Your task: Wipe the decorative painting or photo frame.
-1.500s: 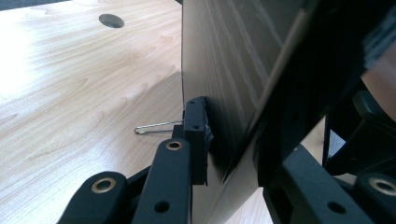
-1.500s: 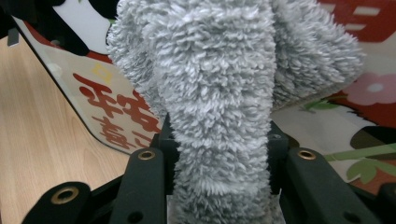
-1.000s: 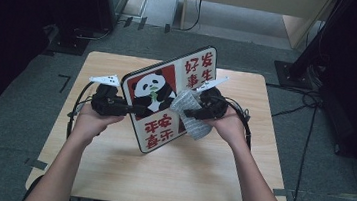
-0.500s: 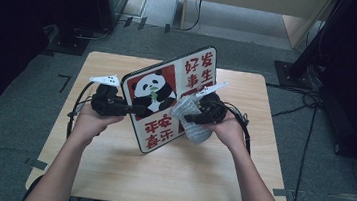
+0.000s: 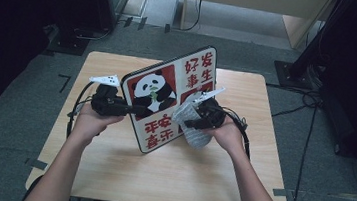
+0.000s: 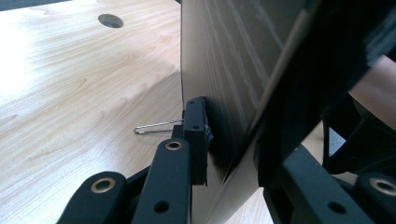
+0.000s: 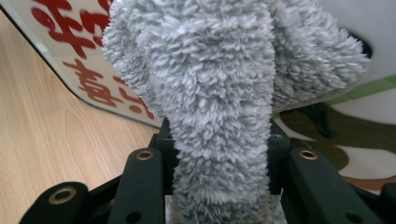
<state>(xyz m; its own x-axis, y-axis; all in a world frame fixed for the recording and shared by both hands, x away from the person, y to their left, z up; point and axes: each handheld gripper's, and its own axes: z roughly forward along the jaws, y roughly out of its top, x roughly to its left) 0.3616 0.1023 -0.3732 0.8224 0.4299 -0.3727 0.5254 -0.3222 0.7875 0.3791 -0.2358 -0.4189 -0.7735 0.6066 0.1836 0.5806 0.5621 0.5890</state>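
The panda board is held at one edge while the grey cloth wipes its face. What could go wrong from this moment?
1. The left gripper clamps the panda board only at its left edge, with its lower corner on the table; pressure from wiping might twist or tip it.
2. The right gripper pinches a narrow fold of the grey cloth; rubbing might pull it loose.
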